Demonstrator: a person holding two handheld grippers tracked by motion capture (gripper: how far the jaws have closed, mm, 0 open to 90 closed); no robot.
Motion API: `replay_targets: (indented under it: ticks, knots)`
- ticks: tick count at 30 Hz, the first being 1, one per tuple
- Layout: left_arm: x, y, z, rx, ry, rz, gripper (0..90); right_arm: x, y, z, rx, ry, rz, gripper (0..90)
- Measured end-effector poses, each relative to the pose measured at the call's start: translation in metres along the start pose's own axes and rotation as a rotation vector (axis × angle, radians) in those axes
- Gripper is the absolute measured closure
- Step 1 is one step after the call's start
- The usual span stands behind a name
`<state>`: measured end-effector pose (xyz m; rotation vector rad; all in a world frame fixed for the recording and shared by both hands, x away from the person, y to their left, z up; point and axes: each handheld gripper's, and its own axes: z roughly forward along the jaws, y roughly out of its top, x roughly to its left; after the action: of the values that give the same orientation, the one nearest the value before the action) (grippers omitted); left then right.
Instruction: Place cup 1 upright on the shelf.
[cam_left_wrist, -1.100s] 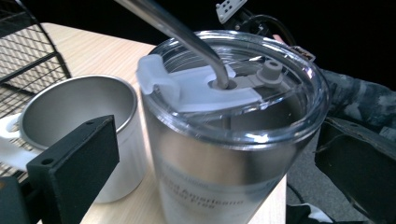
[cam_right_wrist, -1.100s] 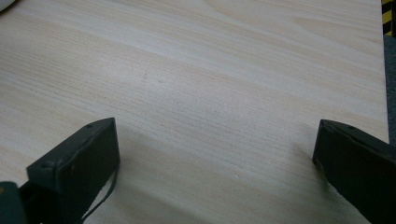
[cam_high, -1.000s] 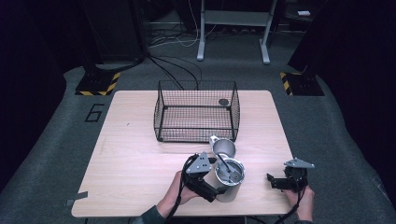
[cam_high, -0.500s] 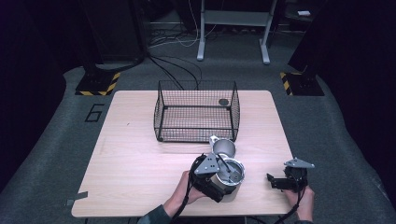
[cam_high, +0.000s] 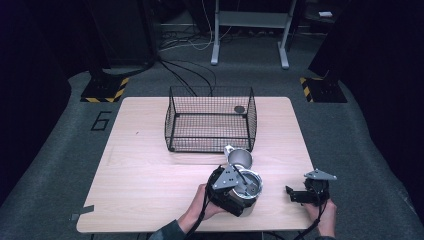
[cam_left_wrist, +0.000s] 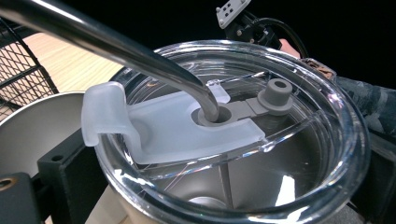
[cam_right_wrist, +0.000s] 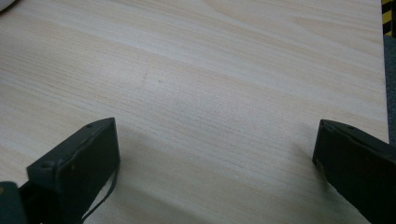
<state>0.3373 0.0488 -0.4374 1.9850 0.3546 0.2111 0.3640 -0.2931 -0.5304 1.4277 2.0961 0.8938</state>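
You are holding the left gripper (cam_high: 235, 187) against a steel tumbler (cam_high: 247, 186) that is standing at the near edge of the wooden table (cam_high: 150, 170), right of centre. In the left gripper view the tumbler is sitting between the two black jaws, one at the lower left and one at the right edge, with both pressing on its wall, so the gripper is reading as clamped on the tumbler. The tumbler is carrying a clear lid (cam_left_wrist: 280, 140) with a frosted slider (cam_left_wrist: 154, 126), and a metal straw (cam_left_wrist: 116, 46) is passing down through the lid's grey grommet. A small grey plug (cam_left_wrist: 279, 93) is sitting on the lid just beside that opening. A second steel cup (cam_high: 240, 159) is lying just beyond the tumbler, between it and the wire basket (cam_high: 210, 120); its open mouth is also showing at the left of the left gripper view.

The wire basket is standing upright at the far middle of the table, with a small dark round object (cam_high: 239, 109) resting in its far right corner.

You are keeping the right gripper (cam_high: 300, 195) low over bare table near the front right corner, well apart from the tumbler. Its jaws are standing wide apart with nothing between them.
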Motion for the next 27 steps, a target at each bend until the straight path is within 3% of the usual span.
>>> replay_targets:
  ticks: [12, 15, 27]
  knots:
    - [-0.003, -0.001, -0.002, -0.020, -0.003, 0.040, 4.0, 0.000, 0.000, 0.000, 0.004, 0.000, 0.000, 0.1]
    - [-0.001, 0.000, -0.006, -0.032, -0.012, 0.025, 4.0, 0.000, 0.000, 0.000, 0.004, 0.000, 0.000, 0.1]
    - [0.002, 0.000, -0.029, -0.034, 0.006, 0.035, 4.0, 0.000, 0.000, 0.000, 0.004, 0.000, 0.000, 0.1]
